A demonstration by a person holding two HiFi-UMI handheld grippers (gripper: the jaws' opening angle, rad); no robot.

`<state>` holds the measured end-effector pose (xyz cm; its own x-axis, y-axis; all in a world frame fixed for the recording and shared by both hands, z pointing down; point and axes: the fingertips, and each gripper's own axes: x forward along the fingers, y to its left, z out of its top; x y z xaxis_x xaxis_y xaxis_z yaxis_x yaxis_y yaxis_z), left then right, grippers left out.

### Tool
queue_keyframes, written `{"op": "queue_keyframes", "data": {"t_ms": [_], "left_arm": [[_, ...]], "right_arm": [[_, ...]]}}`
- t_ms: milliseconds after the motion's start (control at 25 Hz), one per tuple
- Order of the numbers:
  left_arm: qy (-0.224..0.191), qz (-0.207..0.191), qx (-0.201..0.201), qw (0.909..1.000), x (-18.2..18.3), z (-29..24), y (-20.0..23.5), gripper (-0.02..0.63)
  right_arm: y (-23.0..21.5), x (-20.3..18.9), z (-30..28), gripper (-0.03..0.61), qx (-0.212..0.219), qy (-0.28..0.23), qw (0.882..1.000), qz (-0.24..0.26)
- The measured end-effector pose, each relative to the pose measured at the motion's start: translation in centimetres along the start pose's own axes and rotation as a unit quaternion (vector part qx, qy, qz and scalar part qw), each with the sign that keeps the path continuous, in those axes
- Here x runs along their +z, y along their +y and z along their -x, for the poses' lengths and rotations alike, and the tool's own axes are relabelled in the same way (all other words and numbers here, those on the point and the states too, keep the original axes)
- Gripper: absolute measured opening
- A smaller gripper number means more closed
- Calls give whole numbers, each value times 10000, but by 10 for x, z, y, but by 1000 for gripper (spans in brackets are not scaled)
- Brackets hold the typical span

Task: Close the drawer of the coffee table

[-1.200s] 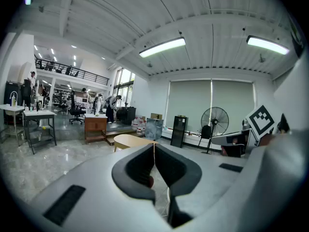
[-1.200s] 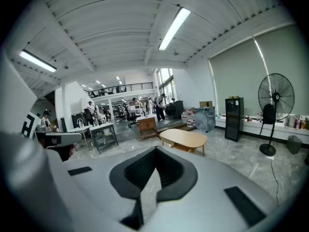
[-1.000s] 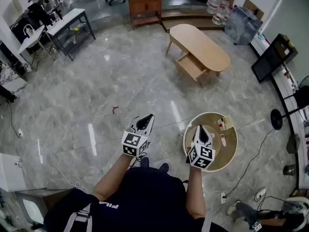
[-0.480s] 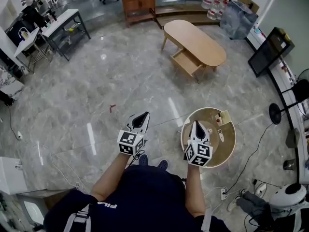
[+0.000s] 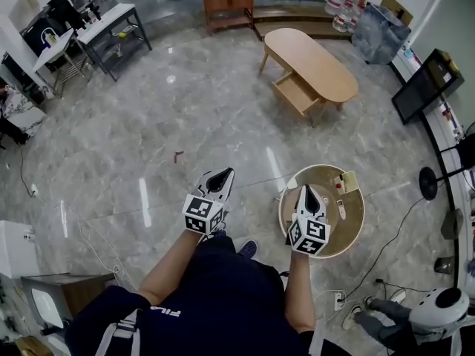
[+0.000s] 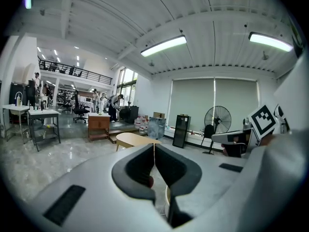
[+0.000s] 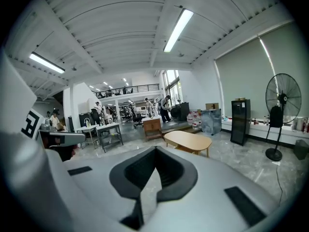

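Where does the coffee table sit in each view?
Head view: coffee table at upper right of centre, its drawer open.
Left gripper view: just above the jaws, left of centre.
Right gripper view: right of centre, above the jaws.
Shared landmark: wooden cabinet behind it.

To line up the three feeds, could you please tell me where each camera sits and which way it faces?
Head view: on the person's head, looking steeply down at the floor; shows both forearms, left gripper, right gripper.
Left gripper view: on that gripper, facing forward, roughly level; shows its shut fingers.
Right gripper view: likewise, with its own shut fingers.
Shared: all three see the coffee table.
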<state>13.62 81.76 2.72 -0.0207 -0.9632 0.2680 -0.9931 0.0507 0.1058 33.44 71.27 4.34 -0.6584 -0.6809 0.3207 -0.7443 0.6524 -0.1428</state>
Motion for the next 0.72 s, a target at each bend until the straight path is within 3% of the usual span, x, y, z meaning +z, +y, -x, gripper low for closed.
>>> {"op": "queue_keyframes", "data": {"t_ms": [400, 720], "left_arm": [[3, -89, 78, 9999, 0, -10, -14, 31], [-68, -44, 70, 9999, 4, -37, 2, 31]], "right_arm": [[-12, -3, -7, 28, 173, 26, 9998, -47], [-15, 6, -36, 28, 99, 21, 9999, 76]]}}
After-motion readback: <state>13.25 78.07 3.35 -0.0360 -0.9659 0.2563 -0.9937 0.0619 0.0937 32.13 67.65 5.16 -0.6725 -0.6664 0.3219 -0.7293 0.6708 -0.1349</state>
